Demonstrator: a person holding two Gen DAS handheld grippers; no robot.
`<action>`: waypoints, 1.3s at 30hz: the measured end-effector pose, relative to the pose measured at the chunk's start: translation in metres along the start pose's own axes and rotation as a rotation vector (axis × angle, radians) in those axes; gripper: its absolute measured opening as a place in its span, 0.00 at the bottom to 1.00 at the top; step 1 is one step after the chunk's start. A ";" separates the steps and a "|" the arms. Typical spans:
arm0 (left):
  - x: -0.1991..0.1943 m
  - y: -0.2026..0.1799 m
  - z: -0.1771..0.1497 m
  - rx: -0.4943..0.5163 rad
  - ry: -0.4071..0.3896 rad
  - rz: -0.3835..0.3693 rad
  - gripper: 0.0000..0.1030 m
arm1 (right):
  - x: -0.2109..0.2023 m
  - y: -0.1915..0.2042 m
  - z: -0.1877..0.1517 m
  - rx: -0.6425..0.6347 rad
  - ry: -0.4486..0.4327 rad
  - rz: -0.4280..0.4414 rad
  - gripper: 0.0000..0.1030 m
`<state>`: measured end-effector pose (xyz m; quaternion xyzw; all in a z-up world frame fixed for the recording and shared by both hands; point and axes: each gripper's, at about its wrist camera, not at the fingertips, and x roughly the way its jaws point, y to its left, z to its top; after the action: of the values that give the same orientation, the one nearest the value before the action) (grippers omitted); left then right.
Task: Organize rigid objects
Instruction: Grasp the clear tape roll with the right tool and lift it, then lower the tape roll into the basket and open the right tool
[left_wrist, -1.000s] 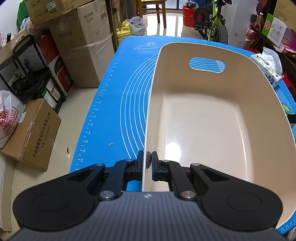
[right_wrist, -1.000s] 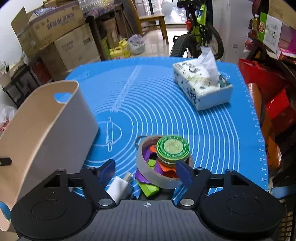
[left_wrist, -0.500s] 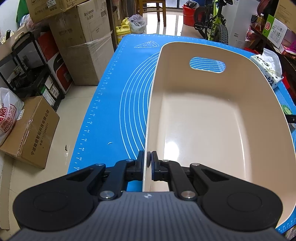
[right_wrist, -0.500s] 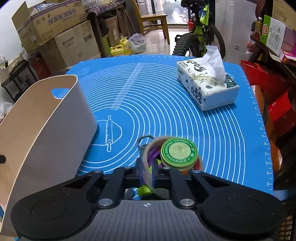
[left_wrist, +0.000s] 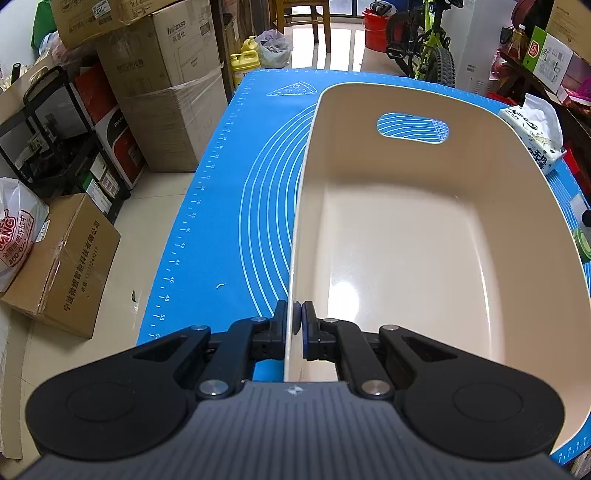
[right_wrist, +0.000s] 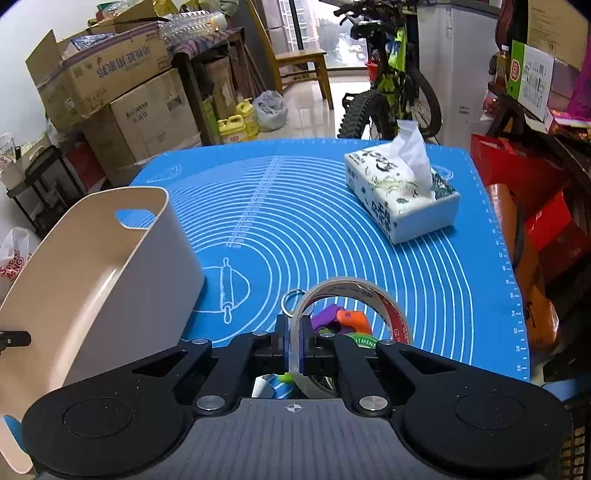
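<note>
Blue mat (right_wrist: 332, 221) on table; cartons (left_wrist: 162, 85) beside

The cardboard box (left_wrist: 173, 33) reads "Inkaxss"; the blue mat (left_wrist: 173, 266) bears ruler numbers like 44, 46, 48.

Stacked cardboard boxes (left_wrist: 162, 85) are lining the room's left side beside a black metal rack (left_wrist: 48, 136), with another carton (left_wrist: 62, 266) lying on the glossy pale tiled floor (left_wrist: 147, 236). Daylight is streaming through a far glass door (right_wrist: 314, 33), reflecting off the tiles around a wooden chair (right_wrist: 303, 66), yellow jugs (right_wrist: 236, 123) and a green bicycle (right_wrist: 395, 77).
</note>
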<state>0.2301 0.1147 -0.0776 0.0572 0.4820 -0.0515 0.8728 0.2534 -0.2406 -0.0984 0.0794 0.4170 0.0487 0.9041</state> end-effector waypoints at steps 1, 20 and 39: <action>0.000 0.000 0.000 0.000 0.000 0.000 0.08 | -0.001 0.001 0.000 -0.002 -0.004 0.000 0.16; 0.000 -0.001 0.000 0.005 0.000 0.003 0.08 | -0.056 0.071 0.025 -0.040 -0.241 0.134 0.16; 0.000 -0.002 0.002 0.017 0.003 0.000 0.08 | -0.004 0.218 0.004 -0.360 -0.071 0.323 0.16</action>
<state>0.2308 0.1123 -0.0765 0.0645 0.4828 -0.0554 0.8716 0.2492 -0.0275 -0.0526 -0.0158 0.3514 0.2634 0.8983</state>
